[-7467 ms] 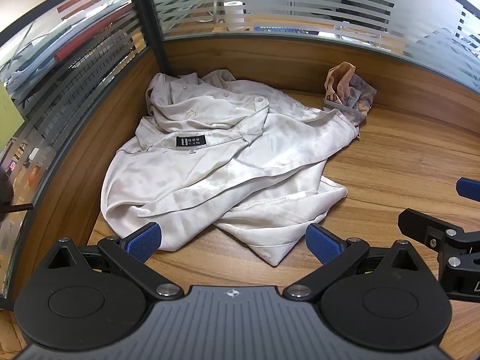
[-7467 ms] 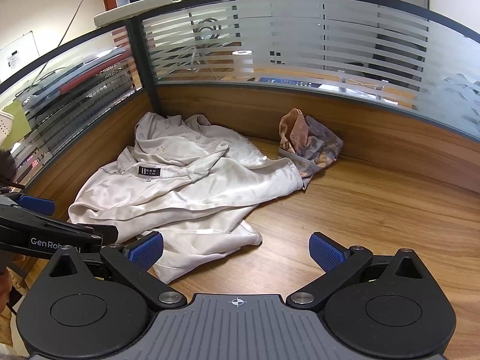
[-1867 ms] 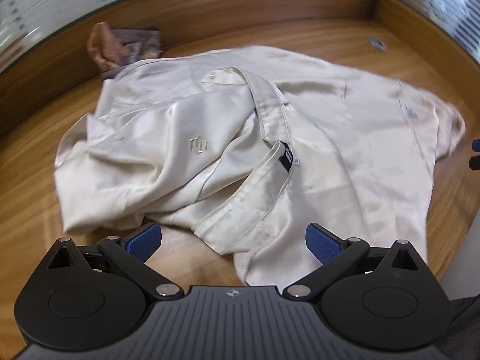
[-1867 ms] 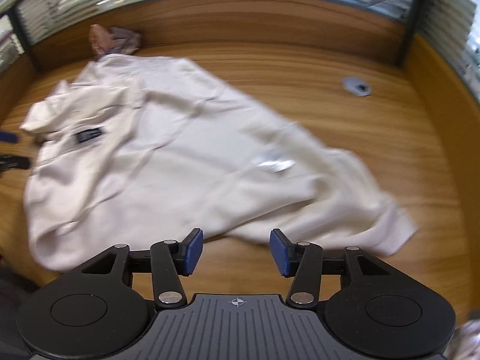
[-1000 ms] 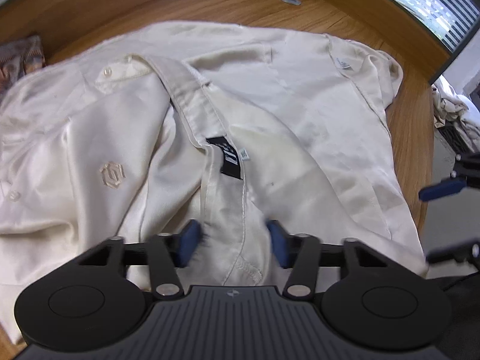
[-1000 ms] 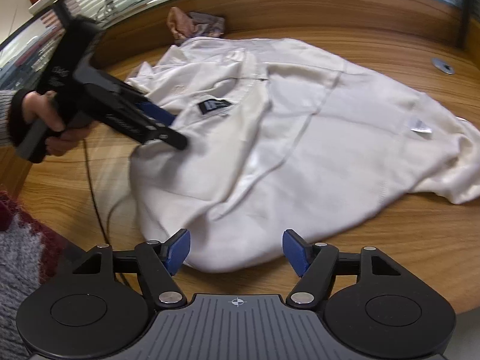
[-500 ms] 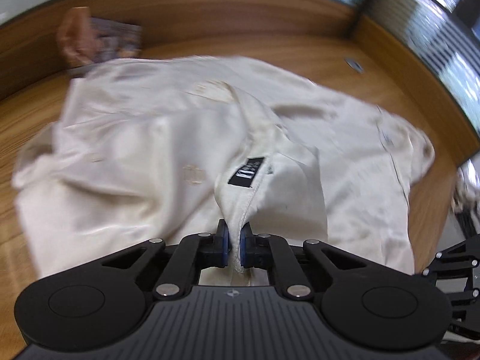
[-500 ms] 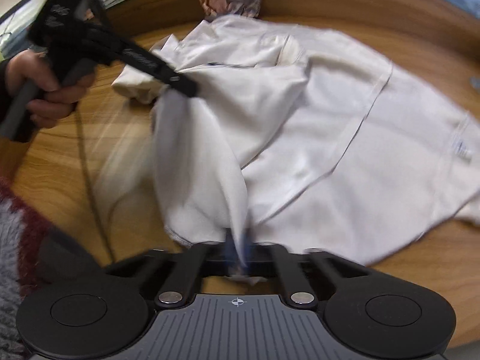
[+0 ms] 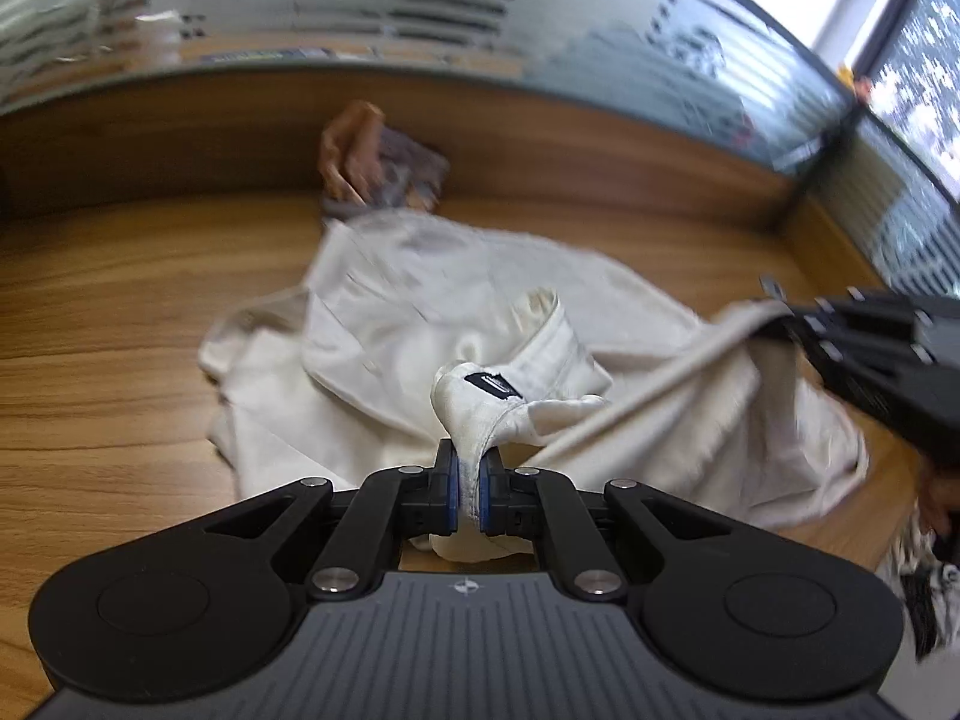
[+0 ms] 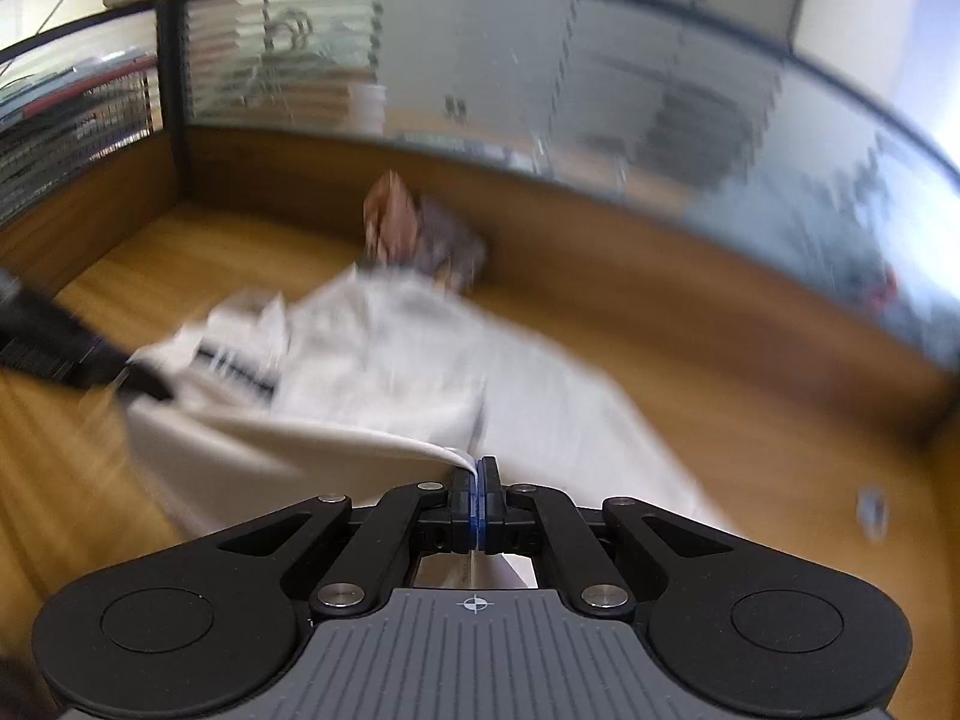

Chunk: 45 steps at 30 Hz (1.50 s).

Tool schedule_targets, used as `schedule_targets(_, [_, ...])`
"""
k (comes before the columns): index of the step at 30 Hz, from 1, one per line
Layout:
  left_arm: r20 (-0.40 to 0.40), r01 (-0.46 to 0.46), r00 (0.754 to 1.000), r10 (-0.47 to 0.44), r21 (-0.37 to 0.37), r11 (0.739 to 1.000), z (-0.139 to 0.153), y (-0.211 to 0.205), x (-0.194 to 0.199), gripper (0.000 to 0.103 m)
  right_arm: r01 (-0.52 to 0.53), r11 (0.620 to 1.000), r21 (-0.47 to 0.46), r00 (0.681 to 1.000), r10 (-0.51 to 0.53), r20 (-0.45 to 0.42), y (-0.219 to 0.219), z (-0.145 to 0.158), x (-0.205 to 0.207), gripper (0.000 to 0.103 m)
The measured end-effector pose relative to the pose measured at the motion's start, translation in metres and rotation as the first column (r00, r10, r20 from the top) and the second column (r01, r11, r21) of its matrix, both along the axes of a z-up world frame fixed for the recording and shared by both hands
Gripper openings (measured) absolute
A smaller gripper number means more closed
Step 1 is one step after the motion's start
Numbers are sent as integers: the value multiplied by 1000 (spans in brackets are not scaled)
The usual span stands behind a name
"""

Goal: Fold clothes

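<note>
Left wrist view: left gripper (image 9: 470, 495) was clamped on a bunched fold of the shirt (image 9: 420, 324) at the collar, the black label (image 9: 493, 384) just beyond the pads; its jaws had just been closing, cloth between them. Right gripper (image 9: 780, 324) came in from the right edge of this view, pinched on another edge of the same shirt. Right wrist view: right gripper (image 10: 478, 504) was shut on a thin hem, a single layer running off to its left toward the left gripper (image 10: 144, 384), blurred. The stretch of edge between the two grips ran roughly straight and looked taut; the rest of the shirt trailed away from both tools across the desk (image 9: 108, 312), toward the back partition (image 9: 540, 138). Long axis of the shirt appeared to lie from the grippers out toward the far wall. Left gripper was nearer the collar, right nearer the hem. Cloth was cream, satiny, thin, heavily creased, partly lifted off the wood. A crumpled brown-and-grey garment (image 9: 378, 162) sat at the far end, touching or just beside the shirt; blur made that hard to tell. Desk was wood-grain laminate, partition topped with striped frosted glass. Likely step: spreading the shirt flat before folding.
</note>
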<state>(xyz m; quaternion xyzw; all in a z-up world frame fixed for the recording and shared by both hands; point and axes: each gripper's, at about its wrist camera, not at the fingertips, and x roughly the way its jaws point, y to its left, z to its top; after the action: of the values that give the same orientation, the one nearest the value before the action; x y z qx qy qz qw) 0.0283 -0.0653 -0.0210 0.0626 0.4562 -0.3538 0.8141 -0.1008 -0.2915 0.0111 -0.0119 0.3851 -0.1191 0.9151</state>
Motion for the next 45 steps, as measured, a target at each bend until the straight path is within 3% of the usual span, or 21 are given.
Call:
schedule_targets(3, [24, -64, 998, 64, -3, 998, 14, 4, 2, 6, -64, 997, -31, 998, 64, 12, -4, 4, 42, 3])
schedule_targets(7, [35, -149, 988, 148, 23, 989, 12, 8, 9, 6, -162, 987, -5, 986, 162, -40, -9, -12, 91, 4])
schedule_targets(9, [20, -191, 981, 191, 36, 981, 7, 11, 13, 6, -205, 978, 31, 976, 206, -73, -11, -25, 105, 14])
schedule_targets(10, [13, -206, 978, 206, 38, 978, 5, 12, 14, 6, -215, 976, 37, 972, 218, -87, -11, -29, 108, 24])
schedule_targets(15, [-32, -270, 962, 272, 47, 962, -4, 16, 19, 6, -250, 966, 70, 964, 255, -78, -1, -35, 89, 48])
schedule_targets(19, [-63, -308, 948, 311, 61, 950, -9, 18, 25, 6, -248, 955, 161, 963, 261, -62, 18, -39, 56, 50])
schedule_targets(25, [-77, -314, 945, 319, 76, 946, -11, 18, 35, 6, -227, 934, 275, 961, 261, -95, 53, -72, 9, 54])
schedule_targets(29, [-76, -306, 947, 312, 84, 948, -9, 18, 37, 6, -212, 935, 286, 954, 262, -149, 71, -96, -6, 55])
schedule_targets(32, [-71, -303, 949, 307, 70, 951, -6, 19, 38, 6, -221, 945, 241, 951, 264, -162, 81, -105, -11, 57])
schedule_targets(34, [-64, -305, 949, 309, 72, 950, -5, 20, 37, 6, -227, 953, 202, 950, 262, -168, 86, -110, -12, 56])
schedule_targets(36, [-60, -307, 948, 312, 72, 949, -4, 20, 36, 6, -222, 961, 164, 953, 249, -169, 88, -111, -9, 45])
schedule_targets(38, [-62, -310, 947, 315, 73, 948, -3, 21, 35, 6, -214, 964, 159, 956, 240, -168, 85, -109, -7, 4])
schedule_targets(45, [-76, -314, 944, 321, 96, 945, -5, 35, 28, 6, -242, 955, 171, 958, 263, -111, 57, -74, -15, 4])
